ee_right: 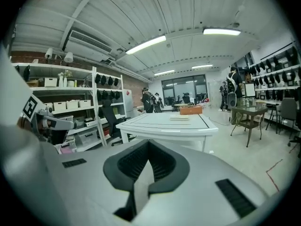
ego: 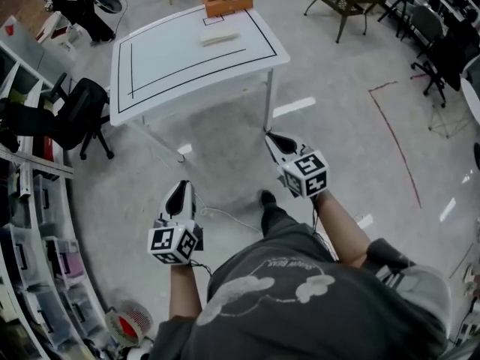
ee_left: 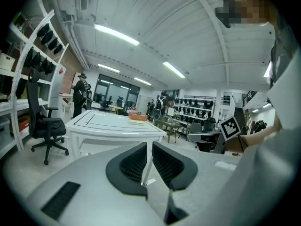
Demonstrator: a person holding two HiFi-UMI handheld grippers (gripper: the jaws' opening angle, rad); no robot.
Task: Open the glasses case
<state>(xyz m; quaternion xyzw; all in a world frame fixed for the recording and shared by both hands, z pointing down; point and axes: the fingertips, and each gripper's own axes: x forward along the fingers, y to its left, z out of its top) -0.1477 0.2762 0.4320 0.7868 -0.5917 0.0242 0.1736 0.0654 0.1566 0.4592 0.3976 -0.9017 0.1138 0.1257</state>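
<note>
On the left side, shelves (ego: 34, 246) with boxes run along the wall, and 1 black chair (ego: 81, 112) sits just past them. Next comes the left claw (ego: 180, 189), held low in front of the person, above the floor. Its 2 jaws have a thin gap between them, and nothing is in that gap. I think it is held out like this just to be carried, because it is well apart from anything it could touch. Ahead stands 1 white table (ego: 169, 62) with black lines drawn on its top. At the table's far end lie 2 things, 1 pale flat thing (ego: 219, 34) and, just behind it, 1 orange box (ego: 226, 1). The glasses case must be 1 of these, but from this far away I cannot tell which. Both sit near the far edge, so the person would have to get close to reach them. Over on the right is the right claw (ego: 274, 139), held a bit higher and pointing toward the table's near corner. Its 2 jaws are pressed together, with nothing between them. So there are 2 claws, both holding nothing, and the case is not opened yet. My guess is that the job has only just begun.
</note>
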